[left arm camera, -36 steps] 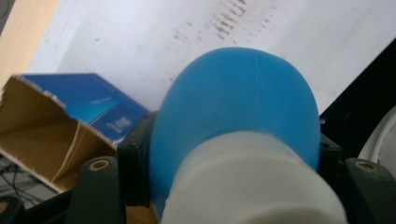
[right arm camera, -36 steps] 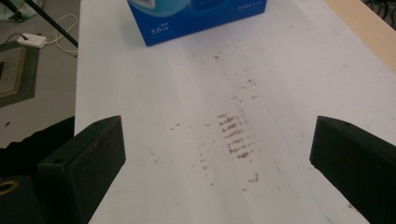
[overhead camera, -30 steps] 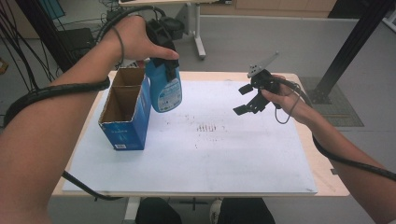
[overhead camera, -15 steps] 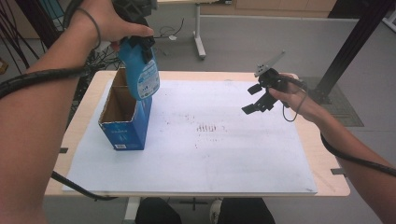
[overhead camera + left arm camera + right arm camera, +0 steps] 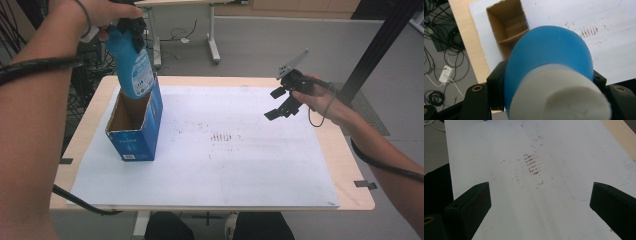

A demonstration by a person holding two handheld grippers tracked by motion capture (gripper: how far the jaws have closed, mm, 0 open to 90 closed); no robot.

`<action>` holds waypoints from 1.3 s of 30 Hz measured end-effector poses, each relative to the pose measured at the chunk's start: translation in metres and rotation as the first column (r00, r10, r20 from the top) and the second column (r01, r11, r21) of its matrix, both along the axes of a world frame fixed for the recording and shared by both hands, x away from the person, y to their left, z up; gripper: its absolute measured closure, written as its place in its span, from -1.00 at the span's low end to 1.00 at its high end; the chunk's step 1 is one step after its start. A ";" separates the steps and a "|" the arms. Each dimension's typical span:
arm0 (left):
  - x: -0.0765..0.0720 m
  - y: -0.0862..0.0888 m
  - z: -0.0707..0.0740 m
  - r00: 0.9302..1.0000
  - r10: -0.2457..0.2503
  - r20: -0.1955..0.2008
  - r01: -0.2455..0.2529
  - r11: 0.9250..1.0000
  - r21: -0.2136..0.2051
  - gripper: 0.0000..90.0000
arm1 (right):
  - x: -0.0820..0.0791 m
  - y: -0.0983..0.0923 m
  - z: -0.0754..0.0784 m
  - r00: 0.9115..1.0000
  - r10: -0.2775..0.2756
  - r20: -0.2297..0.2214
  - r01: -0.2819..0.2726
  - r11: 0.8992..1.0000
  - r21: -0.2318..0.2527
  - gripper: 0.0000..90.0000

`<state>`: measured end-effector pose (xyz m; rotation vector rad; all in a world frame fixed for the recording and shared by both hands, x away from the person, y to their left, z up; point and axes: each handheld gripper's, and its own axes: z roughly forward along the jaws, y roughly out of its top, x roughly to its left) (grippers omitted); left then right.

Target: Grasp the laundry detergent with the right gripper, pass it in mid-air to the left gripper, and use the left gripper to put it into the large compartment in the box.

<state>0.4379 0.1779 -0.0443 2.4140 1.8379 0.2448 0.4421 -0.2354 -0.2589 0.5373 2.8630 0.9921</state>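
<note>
A person's left gripper [image 5: 127, 27] pinches a blue plastic bottle with a white cap and a printed label [image 5: 132, 65] by its upper part, the black jaws pressed against both sides of the blue body just below the cap, as the left gripper view shows. The bottle hangs below the gripper, slightly tilted, its base at the far end of the mouth of an open blue cardboard box with a brown inside [image 5: 134, 125] (whether the base touches the box's rim cannot be told). The box lies beneath the left gripper on a white sheet [image 5: 225, 170] that covers most of the pale wooden counter [image 5: 345, 150]. In the left gripper view, a cardboard divider crosses the inside of the box [image 5: 510, 27] beyond the bottle [image 5: 549, 57].

Well apart, at the other side of the sheet, the right gripper [image 5: 282, 102] hovers above the counter with its jaws spread wide and nothing between them. Ahead of it and below, in the right gripper view, a patch of small brown marks [image 5: 531, 165] stains the sheet [image 5: 499, 142].
</note>
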 end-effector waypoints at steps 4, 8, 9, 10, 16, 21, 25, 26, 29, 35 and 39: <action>0.001 0.008 0.005 0.998 0.062 0.000 -0.062 0.998 -0.015 -0.19 | 0.000 -0.004 0.004 1.000 -0.007 0.004 0.007 1.000 0.000 -0.92; 0.003 0.014 0.010 0.992 0.126 -0.007 -0.126 0.992 -0.008 -0.19 | 0.000 -0.007 0.005 1.000 -0.012 0.002 0.012 1.000 -0.006 -0.92; 0.004 0.016 0.012 0.990 0.140 -0.007 -0.140 0.990 -0.006 -0.19 | 0.000 -0.008 0.006 1.000 -0.012 0.003 0.012 1.000 -0.006 -0.92; 0.004 0.017 0.012 0.988 0.151 -0.007 -0.151 0.988 -0.006 -0.19 | 0.000 -0.008 0.006 1.000 -0.016 0.001 0.016 1.000 -0.007 -0.92; 0.005 0.025 0.016 0.977 0.215 -0.006 -0.215 0.976 -0.012 -0.19 | -0.001 -0.010 0.008 1.000 -0.015 0.006 0.015 1.000 -0.006 -0.92; 0.006 0.033 0.017 0.963 0.271 -0.007 -0.271 0.962 -0.031 -0.19 | -0.001 -0.010 0.008 1.000 -0.012 0.008 0.013 1.000 -0.008 -0.92; 0.005 0.041 0.018 0.947 0.321 0.003 -0.320 0.947 -0.033 -0.19 | -0.002 -0.010 0.007 1.000 -0.014 0.005 0.014 1.000 -0.011 -0.92; 0.005 0.043 0.018 0.944 0.330 0.002 -0.329 0.944 -0.033 -0.19 | -0.002 -0.010 0.007 1.000 -0.013 0.005 0.013 1.000 -0.011 -0.92; 0.004 0.049 0.018 0.935 0.354 0.001 -0.354 0.935 -0.036 -0.19 | -0.001 -0.010 0.007 1.000 -0.007 0.008 0.007 1.000 -0.013 -0.92; 0.003 0.057 0.014 0.920 0.392 -0.003 -0.391 0.919 -0.044 -0.19 | -0.001 -0.008 0.006 1.000 -0.007 0.006 0.007 1.000 -0.018 -0.92; 0.002 0.059 0.009 0.915 0.404 -0.004 -0.403 0.914 -0.045 -0.19 | -0.001 -0.006 0.007 1.000 0.001 0.011 -0.001 1.000 -0.020 -0.92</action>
